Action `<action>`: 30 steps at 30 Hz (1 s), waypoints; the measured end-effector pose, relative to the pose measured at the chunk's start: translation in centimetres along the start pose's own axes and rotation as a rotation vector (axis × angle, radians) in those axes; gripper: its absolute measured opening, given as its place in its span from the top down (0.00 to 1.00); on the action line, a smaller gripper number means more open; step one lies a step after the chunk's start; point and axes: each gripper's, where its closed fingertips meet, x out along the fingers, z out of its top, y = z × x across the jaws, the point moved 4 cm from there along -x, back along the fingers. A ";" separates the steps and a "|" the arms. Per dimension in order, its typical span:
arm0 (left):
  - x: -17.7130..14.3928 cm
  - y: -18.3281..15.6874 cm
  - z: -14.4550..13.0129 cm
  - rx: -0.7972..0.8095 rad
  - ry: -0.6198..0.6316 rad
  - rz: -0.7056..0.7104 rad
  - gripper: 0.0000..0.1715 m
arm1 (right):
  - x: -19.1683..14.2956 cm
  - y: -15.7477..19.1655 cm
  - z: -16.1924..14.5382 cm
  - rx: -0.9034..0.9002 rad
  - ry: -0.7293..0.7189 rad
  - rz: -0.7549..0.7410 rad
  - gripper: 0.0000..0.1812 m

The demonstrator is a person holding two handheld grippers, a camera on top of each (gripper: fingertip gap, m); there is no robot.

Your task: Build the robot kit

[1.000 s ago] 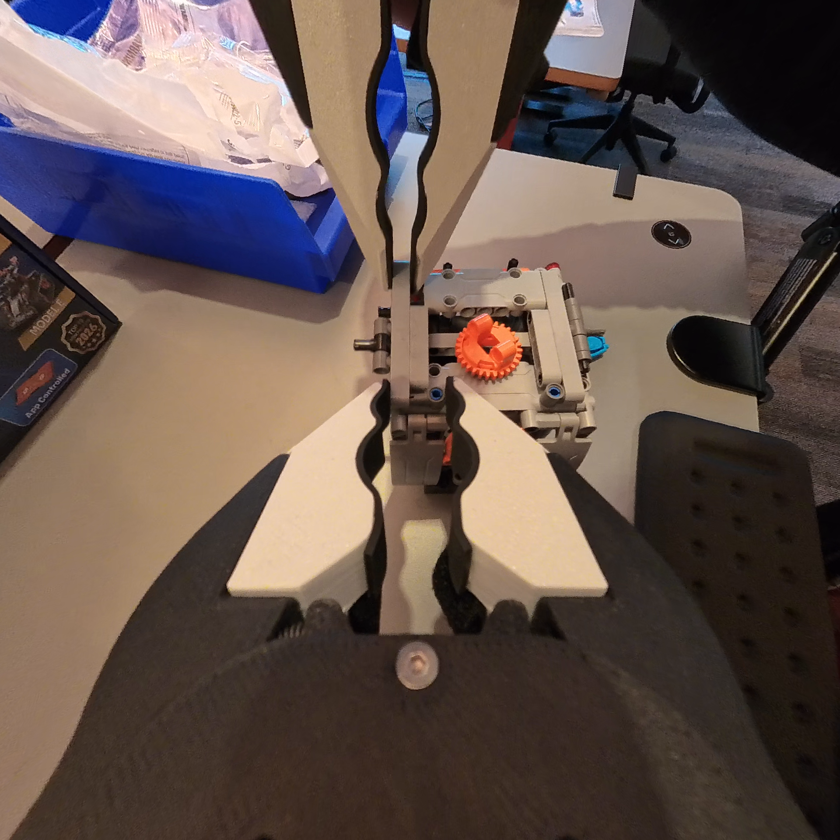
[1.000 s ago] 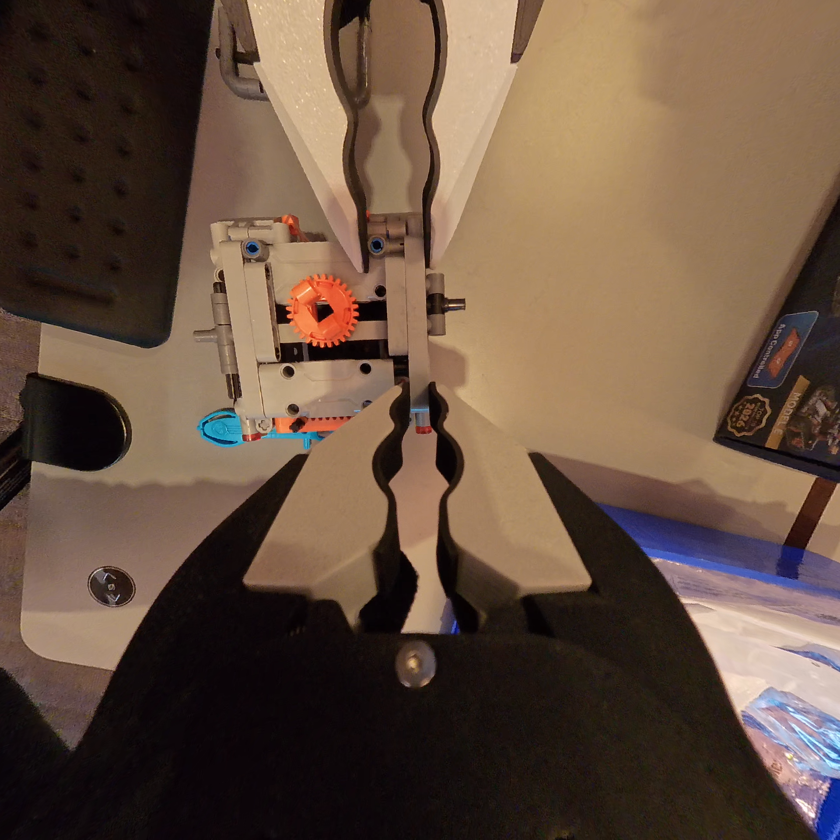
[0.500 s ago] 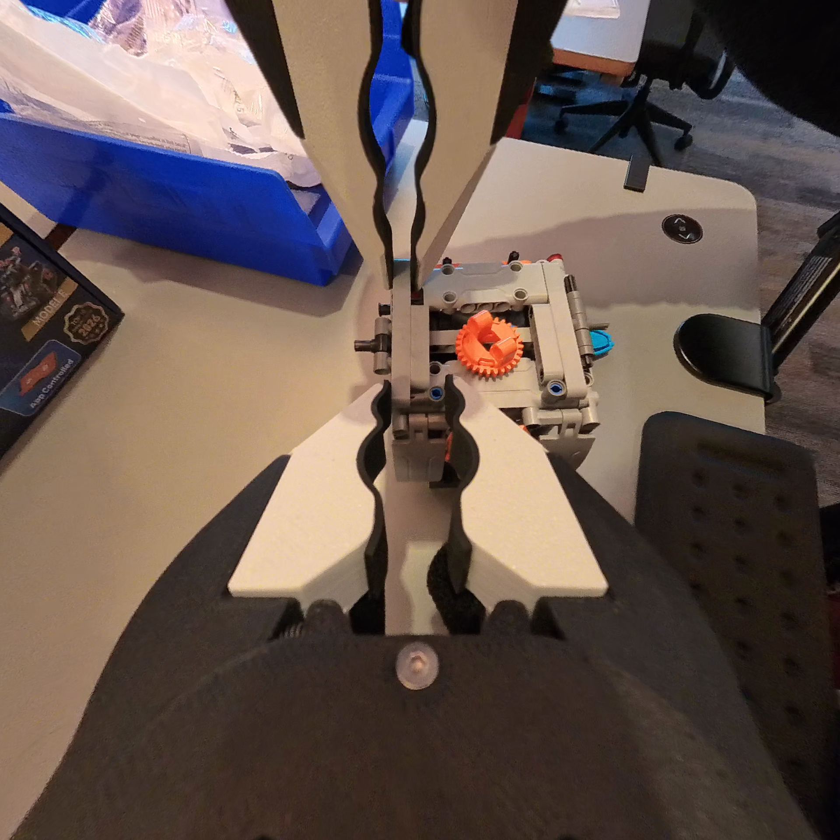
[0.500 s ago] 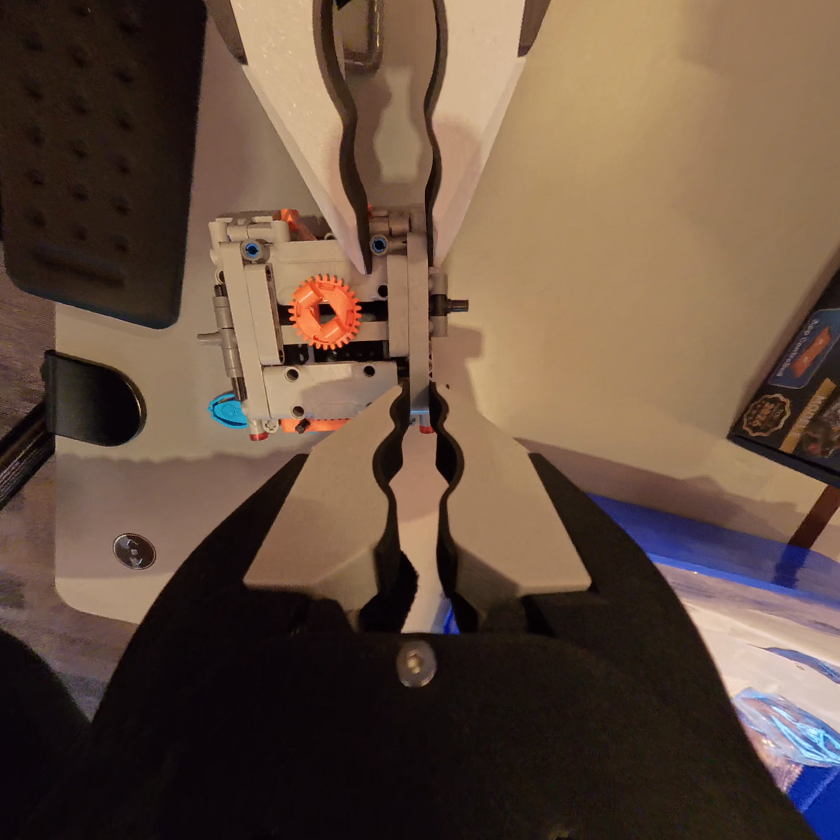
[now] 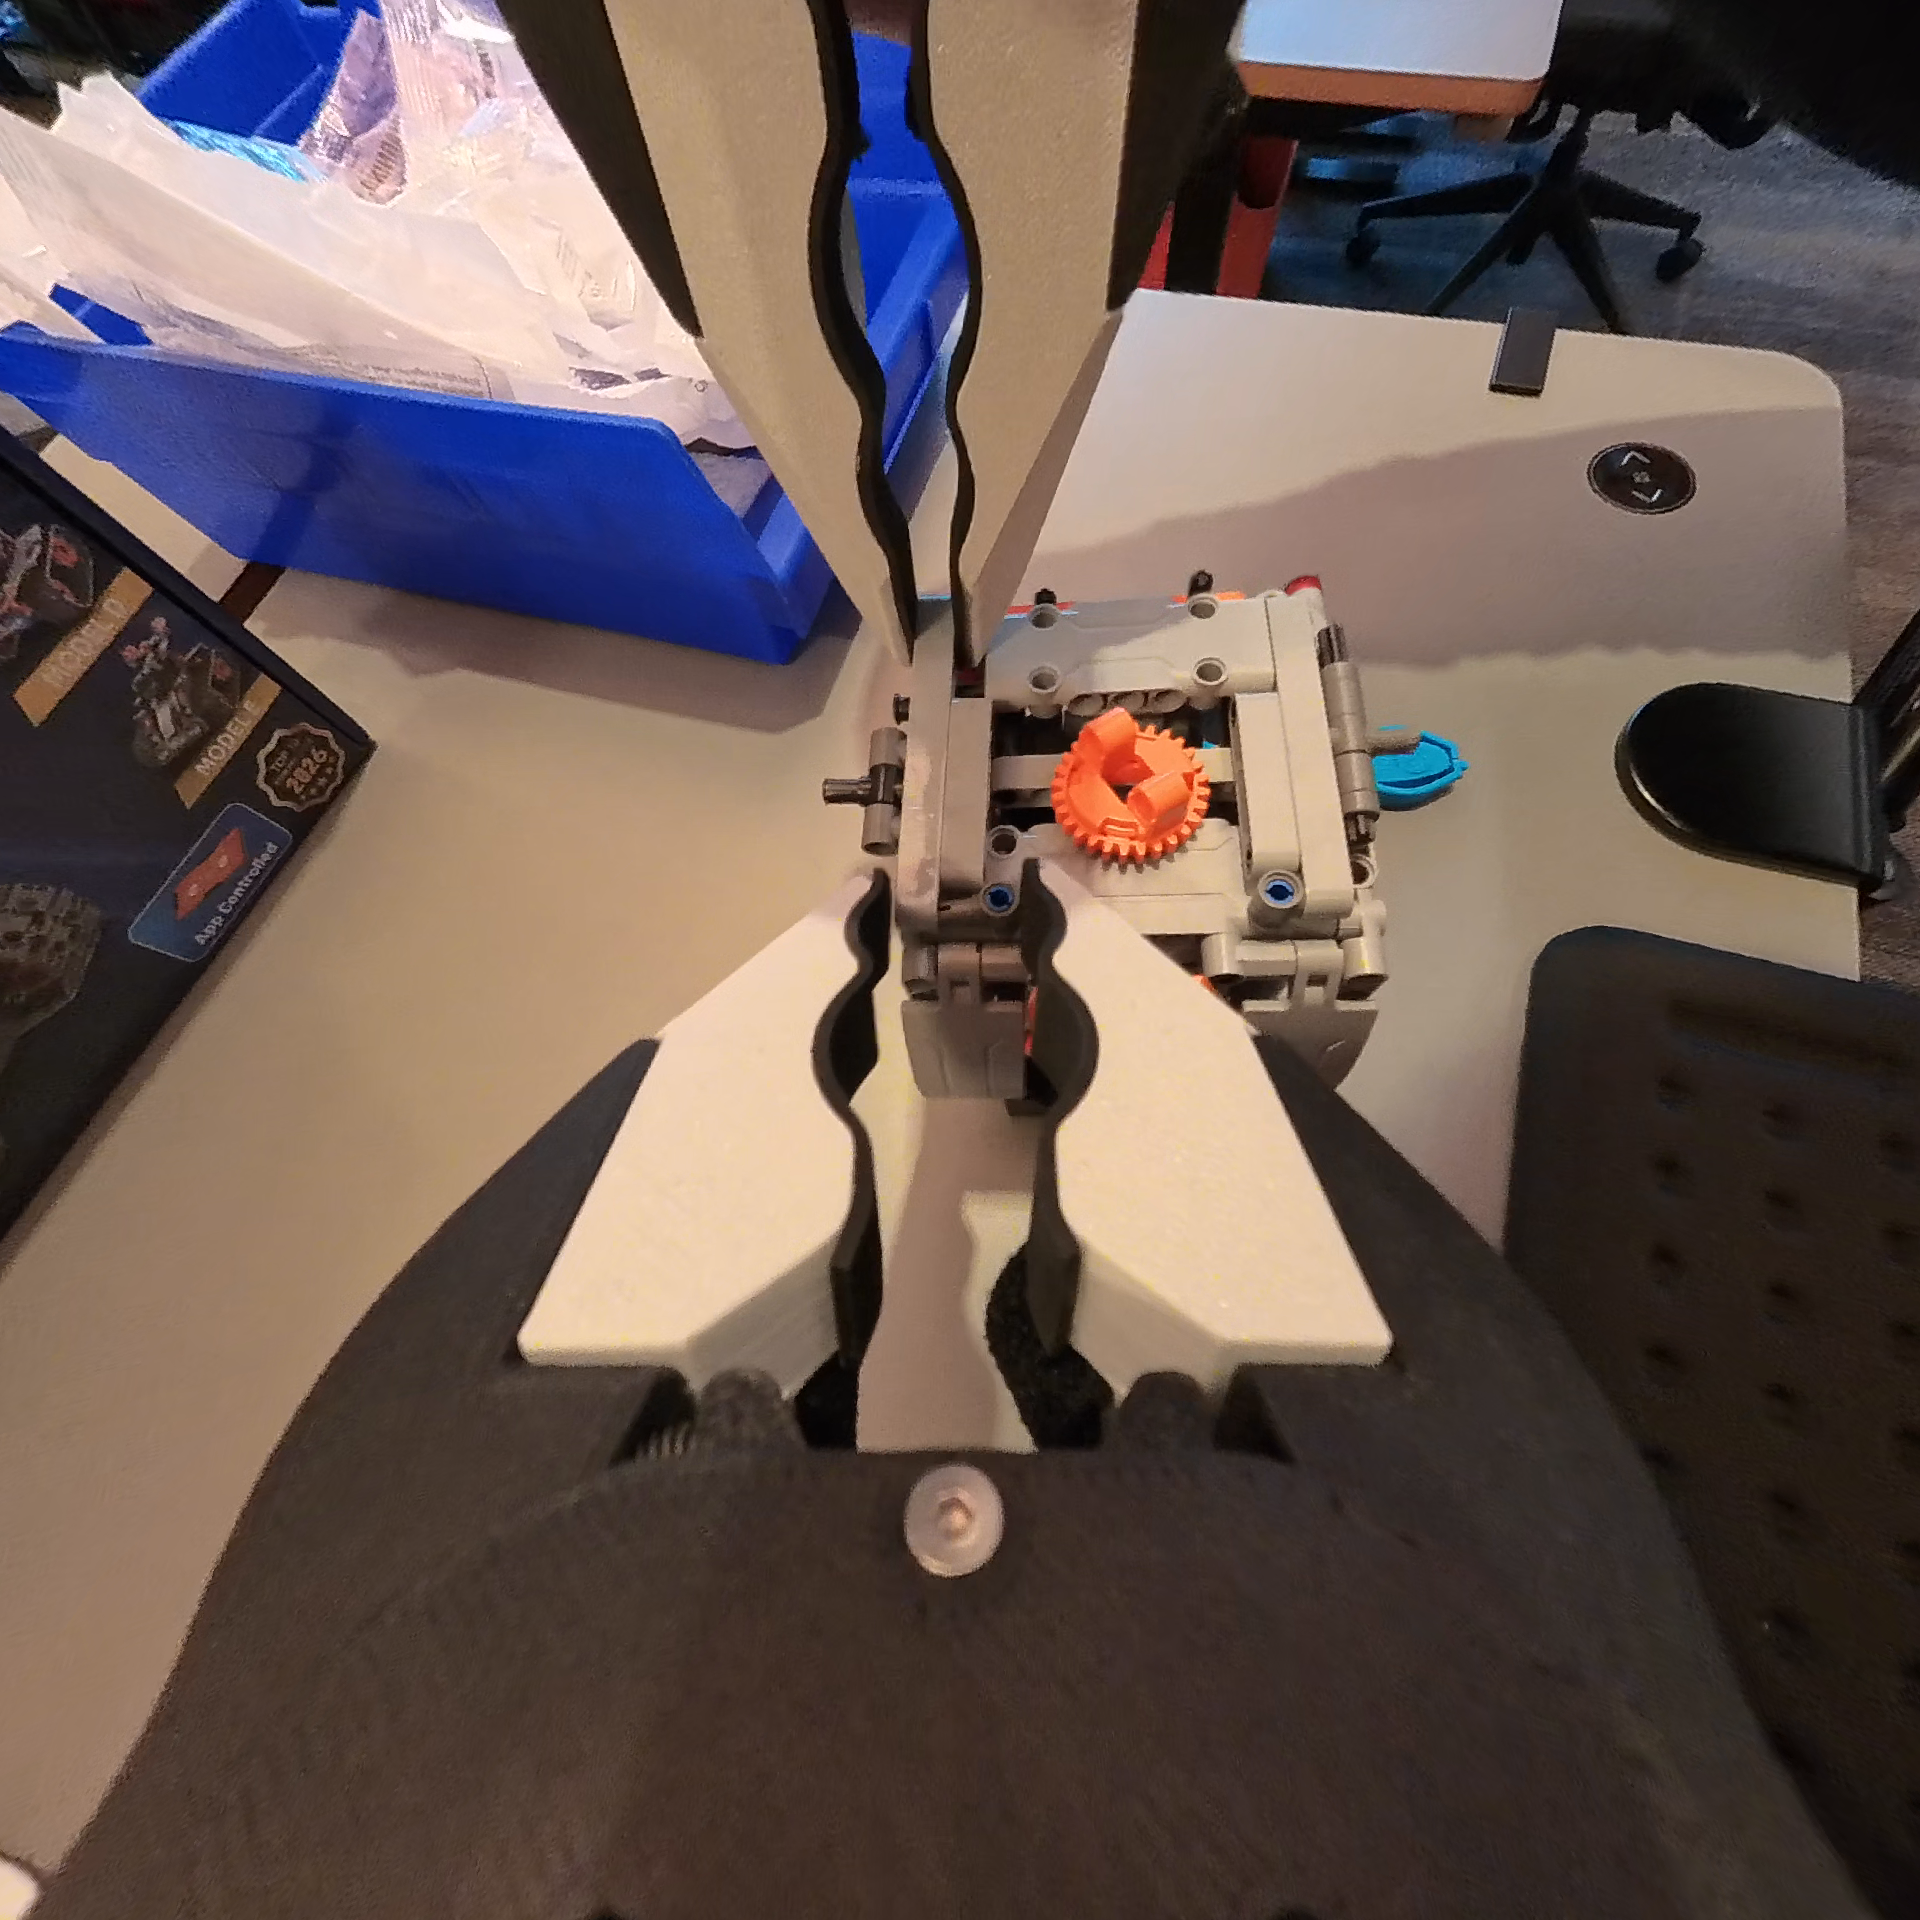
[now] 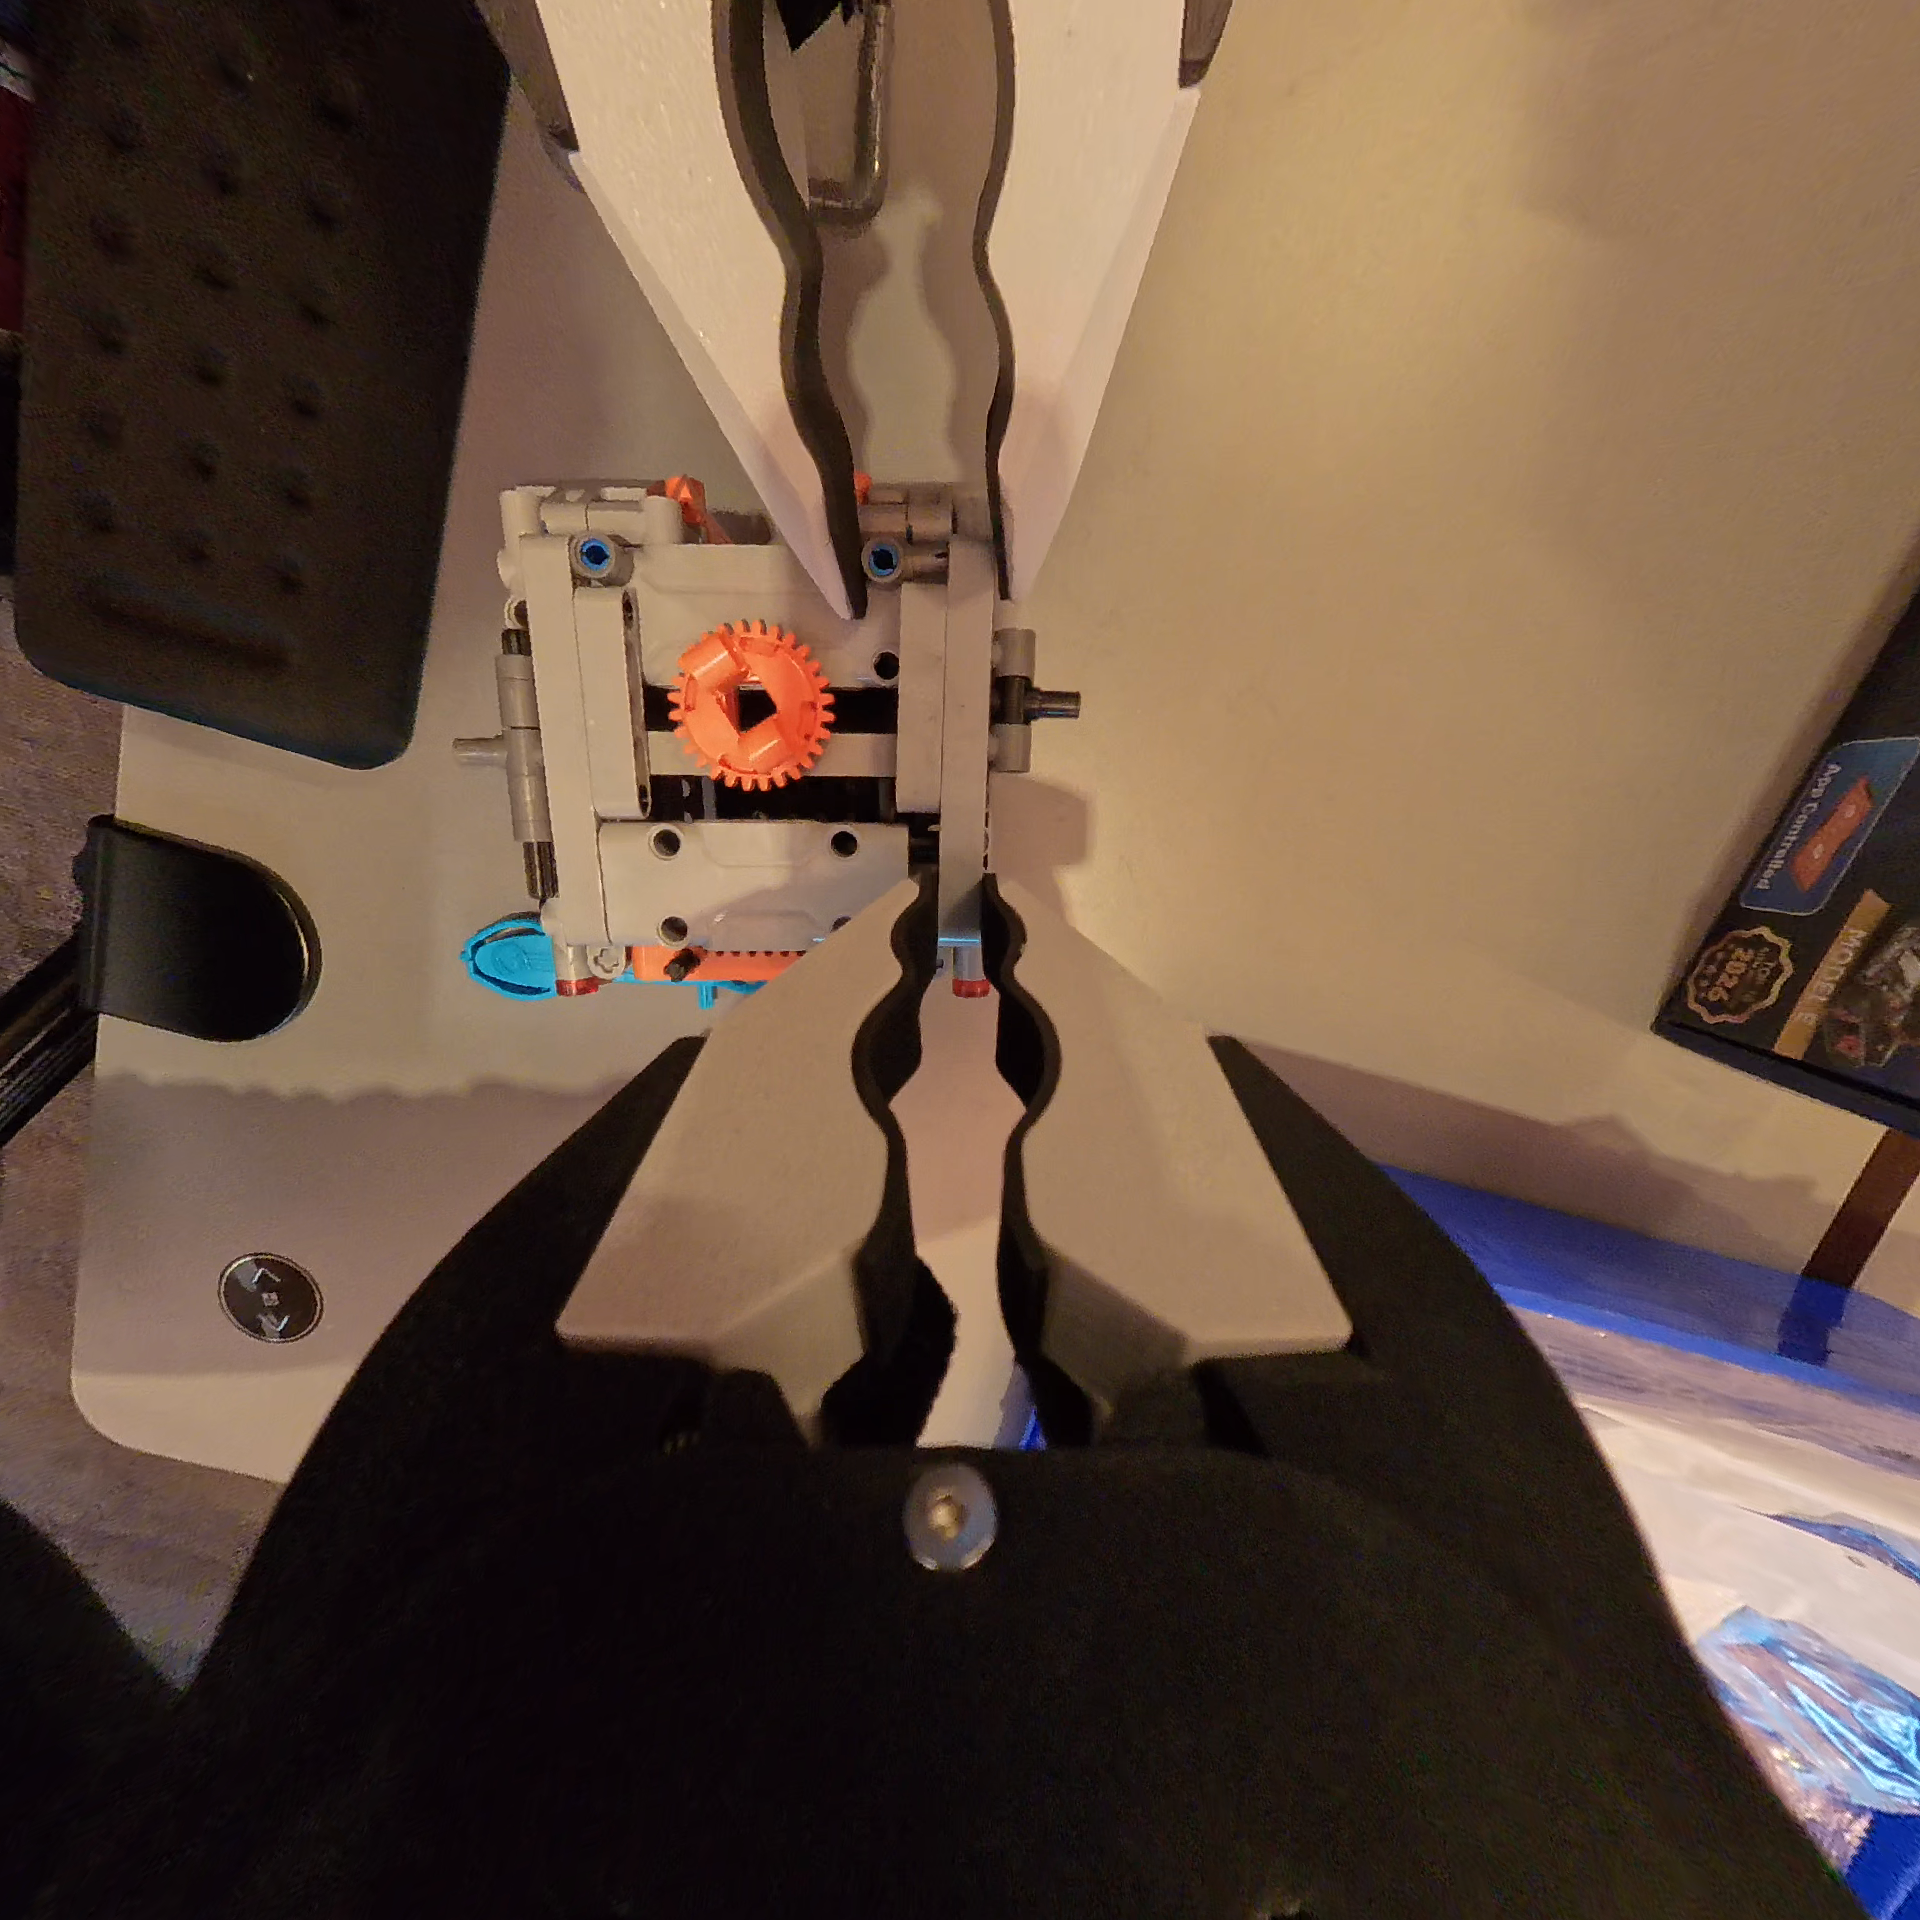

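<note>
1. The left gripper has its fingers closed on the near end of the grey brick assembly.
2. The right gripper pinches the assembly's thin grey beam from the opposite end.
3. An orange gear sits just right of the left fingers.
4. The assembly rests on the worktop; a blue bin lies beyond.

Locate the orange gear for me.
The orange gear sits on top of the grey brick assembly at mid-table in both views, just right of the beam that the left gripper and right gripper pinch from opposite ends.
</note>
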 end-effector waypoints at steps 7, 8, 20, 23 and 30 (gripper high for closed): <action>-0.1 -0.2 0.0 0.001 0.027 0.009 0.88 | 0.0 -0.1 0.1 -0.032 0.002 0.001 0.98; -0.1 -0.2 0.0 0.003 0.033 0.013 0.88 | 0.0 -0.1 0.1 -0.039 0.007 -0.001 0.97; -0.1 -0.3 0.0 0.001 0.035 0.018 0.88 | -0.1 -0.4 0.3 -0.057 0.029 0.015 0.97; -0.3 -0.4 0.0 0.013 0.039 0.043 0.88 | -0.1 -0.4 0.5 -0.069 0.028 0.015 0.97; -0.4 -0.5 -0.1 0.016 0.046 0.058 0.87 | -0.4 -0.6 0.9 -0.104 0.040 0.010 0.97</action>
